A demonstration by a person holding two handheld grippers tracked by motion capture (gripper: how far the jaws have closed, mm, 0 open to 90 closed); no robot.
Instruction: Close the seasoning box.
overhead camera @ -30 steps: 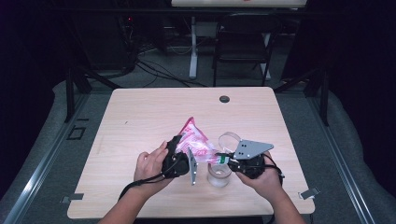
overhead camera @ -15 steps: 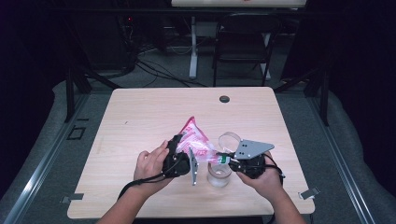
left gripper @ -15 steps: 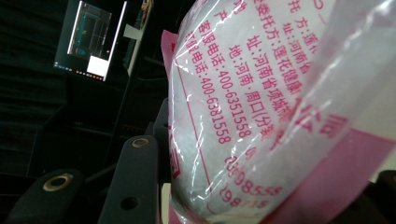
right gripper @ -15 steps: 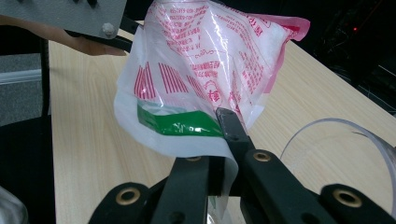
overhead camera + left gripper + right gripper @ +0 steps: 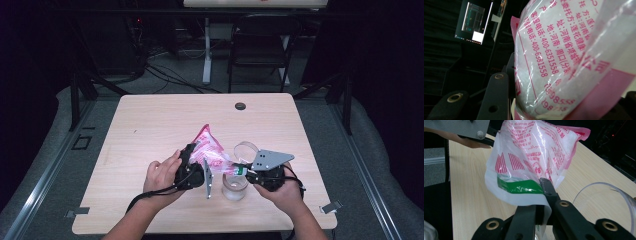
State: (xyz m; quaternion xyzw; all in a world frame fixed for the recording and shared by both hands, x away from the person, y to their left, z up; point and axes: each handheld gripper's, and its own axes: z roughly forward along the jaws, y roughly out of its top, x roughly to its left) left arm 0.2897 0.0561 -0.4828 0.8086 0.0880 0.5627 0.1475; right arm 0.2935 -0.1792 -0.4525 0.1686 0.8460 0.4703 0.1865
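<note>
I see a pink-and-white plastic bag [image 5: 210, 150] of white grains held up above the middle of the wooden table [image 5: 150, 130], toward my near side. Both tongs have hold of it.

My left gripper [image 5: 192, 167] sits at the bag's lower left. In the left gripper view the bag [image 5: 564, 57] bulges between the jaws and presses against the near jaw, so the jaws stand partly apart, clamped on the full body of the bag. Red printed text runs across the clear film.

My right gripper [image 5: 247, 172] sits at the bag's lower right corner. In the right gripper view its jaws are closed tight on the thin bottom edge of the bag [image 5: 531, 162], just below a green band [image 5: 519, 187] on the print. The film folds down between the two jaws.

A clear round cup [image 5: 234, 186] stands on the table directly below the bag's pinched corner, between my two hands. A clear lid [image 5: 246, 149] lies just behind it, and its rim [image 5: 604, 195] curves at the right of the right gripper view. The bag's top corner points up and away from me. A small dark disc [image 5: 240, 106] is set in the table near its far edge, well apart from the work
</note>
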